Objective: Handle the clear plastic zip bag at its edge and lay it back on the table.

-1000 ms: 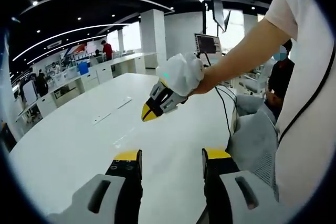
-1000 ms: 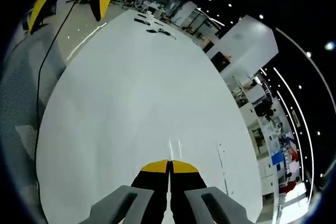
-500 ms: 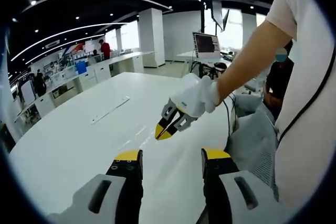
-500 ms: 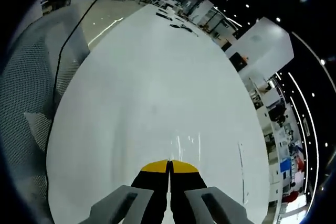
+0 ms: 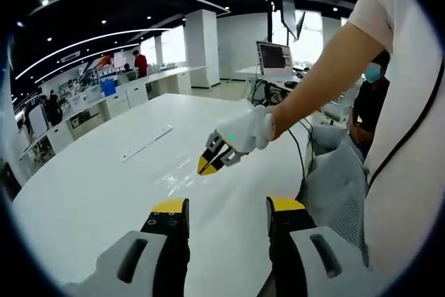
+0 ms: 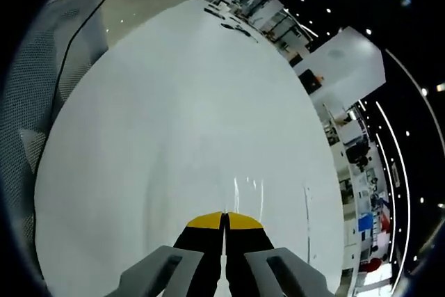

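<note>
Left gripper (image 5: 221,215) released, jaws spread above the white table (image 5: 90,186). Right gripper (image 6: 224,219) clenched, yellow tips meeting low over the tabletop; whether they pinch the clear bag (image 5: 177,175), a faint glint beneath, cannot be told.

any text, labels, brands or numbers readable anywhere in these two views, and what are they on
None can be read.
The monitor beyond the white table shows a lit screen, too small and blurred to read.
Coloured signage on the far wall is blurred, no letters legible.
The left claw and right claw bear yellow tips and no visible print.
</note>
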Available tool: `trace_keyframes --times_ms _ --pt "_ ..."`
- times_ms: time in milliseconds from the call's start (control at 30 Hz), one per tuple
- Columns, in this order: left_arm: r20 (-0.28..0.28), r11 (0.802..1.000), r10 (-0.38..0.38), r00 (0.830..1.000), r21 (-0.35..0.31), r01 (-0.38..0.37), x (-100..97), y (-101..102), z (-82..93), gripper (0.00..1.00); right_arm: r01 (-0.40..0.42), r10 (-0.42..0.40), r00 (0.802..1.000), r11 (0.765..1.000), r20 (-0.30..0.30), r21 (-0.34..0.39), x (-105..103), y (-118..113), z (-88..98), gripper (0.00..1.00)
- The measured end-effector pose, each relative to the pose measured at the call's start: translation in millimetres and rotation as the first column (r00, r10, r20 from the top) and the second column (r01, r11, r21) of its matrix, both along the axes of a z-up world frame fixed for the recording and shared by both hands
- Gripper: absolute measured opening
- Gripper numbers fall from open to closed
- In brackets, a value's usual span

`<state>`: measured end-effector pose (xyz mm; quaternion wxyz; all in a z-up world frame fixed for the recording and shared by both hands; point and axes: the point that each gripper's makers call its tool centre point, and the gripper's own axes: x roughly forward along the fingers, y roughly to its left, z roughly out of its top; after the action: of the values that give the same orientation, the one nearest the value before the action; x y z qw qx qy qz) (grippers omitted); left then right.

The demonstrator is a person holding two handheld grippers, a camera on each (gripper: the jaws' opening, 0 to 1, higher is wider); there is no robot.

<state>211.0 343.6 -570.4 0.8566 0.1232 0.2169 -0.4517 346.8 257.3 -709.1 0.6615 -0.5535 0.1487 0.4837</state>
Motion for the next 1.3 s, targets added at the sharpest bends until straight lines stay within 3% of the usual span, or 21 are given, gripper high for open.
trace_keyframes --times_ms 700,1300 --pt "-0.025 1.000 0.000 1.000 0.012 0.001 1.6 0.4 -9.3 0.42 -0.070 0.070 0.997 0.998 -0.025 0.006 16.7 -0.4 -11.1 0.00" --pt "-0.042 1.000 -0.003 0.999 0.025 0.004 4.1 -2.2 -14.0 0.42 -0.040 0.042 0.997 0.998 -0.070 0.039 17.3 -0.3 -21.9 0.00"
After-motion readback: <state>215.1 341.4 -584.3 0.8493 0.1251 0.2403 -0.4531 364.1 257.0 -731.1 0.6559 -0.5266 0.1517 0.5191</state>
